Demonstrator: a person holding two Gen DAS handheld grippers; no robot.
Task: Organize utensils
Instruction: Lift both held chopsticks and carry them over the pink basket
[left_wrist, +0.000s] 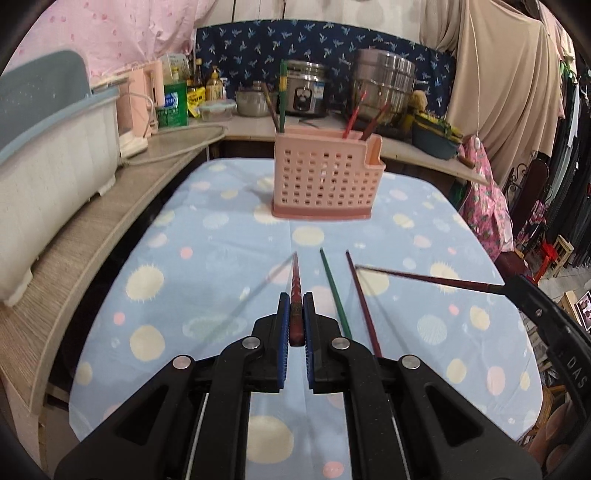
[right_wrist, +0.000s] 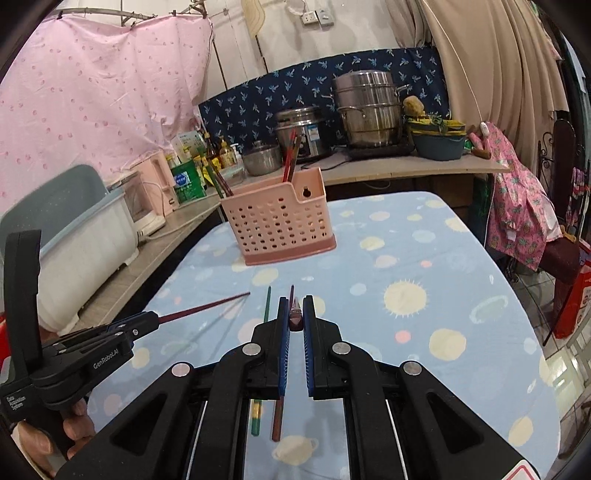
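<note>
1. Each of the tongs pinches one chopstick: the left tongs (left_wrist: 295, 314) are pressed together on a dark red chopstick (left_wrist: 295, 291) that points ahead toward the holder, and the right tongs (right_wrist: 295, 314) are closed on a second dark chopstick (right_wrist: 296, 316), seen end-on there and as a long dark stick (left_wrist: 424, 278) in the left view
2. Two more are left on the bench (left_wrist: 221, 258), just to the right of the left tongs and running under the right tongs: a green chopstick (left_wrist: 334, 291) and a maroon chopstick (left_wrist: 364, 306)
3. Well ahead of both tongs stands the pink slotted holder (left_wrist: 327, 181), with several chopsticks (left_wrist: 354, 114) already upright inside
4. By my reading the job is partly done: two in hand to drop in, two to fetch after
</note>
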